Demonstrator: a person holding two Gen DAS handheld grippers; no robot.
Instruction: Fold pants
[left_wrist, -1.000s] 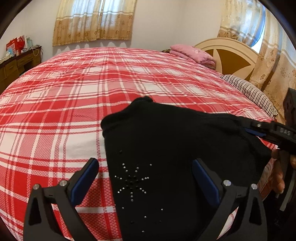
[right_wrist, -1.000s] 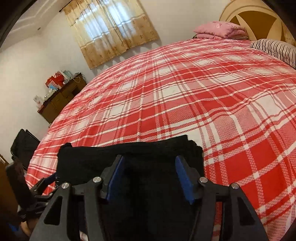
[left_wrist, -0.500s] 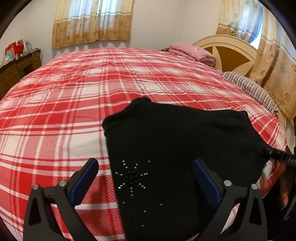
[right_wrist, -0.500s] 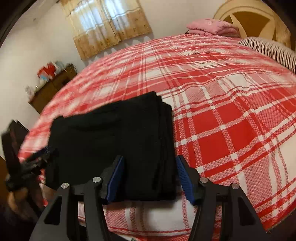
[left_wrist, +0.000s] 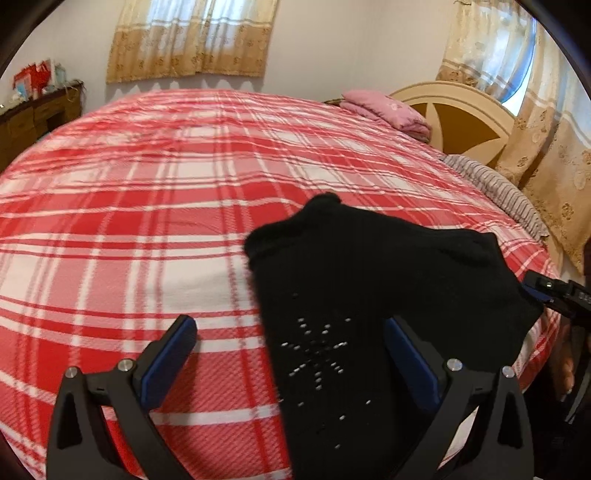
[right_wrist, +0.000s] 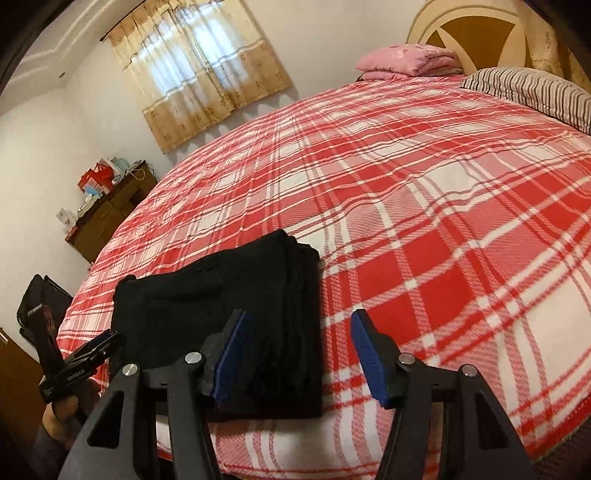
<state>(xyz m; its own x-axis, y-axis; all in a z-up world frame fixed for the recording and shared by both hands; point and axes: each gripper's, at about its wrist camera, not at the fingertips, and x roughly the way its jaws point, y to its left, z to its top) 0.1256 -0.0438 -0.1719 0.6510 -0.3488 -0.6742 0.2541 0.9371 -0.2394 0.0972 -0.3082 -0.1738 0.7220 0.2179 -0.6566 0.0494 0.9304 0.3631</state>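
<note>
The black pants (left_wrist: 388, 295) lie folded into a compact stack near the front edge of the bed; a pattern of small silver studs (left_wrist: 317, 354) shows on top. They also show in the right wrist view (right_wrist: 229, 314). My left gripper (left_wrist: 291, 354) is open and empty, hovering over the stack's left part. My right gripper (right_wrist: 299, 350) is open and empty above the stack's right edge. The right gripper's tip shows in the left wrist view (left_wrist: 554, 291); the left gripper shows in the right wrist view (right_wrist: 81, 354).
The bed has a red and white plaid cover (left_wrist: 166, 206). Folded pink bedding (left_wrist: 384, 110) and a striped pillow (right_wrist: 532, 92) lie by the headboard (left_wrist: 461, 118). A wooden dresser (right_wrist: 107, 218) stands against the far wall. A dark bag (right_wrist: 40, 299) sits beside the bed.
Both grippers have pulled back from the pants. The right gripper rose and shifted right, so the folded stack now lies in full view to its left. The pants stay put.
</note>
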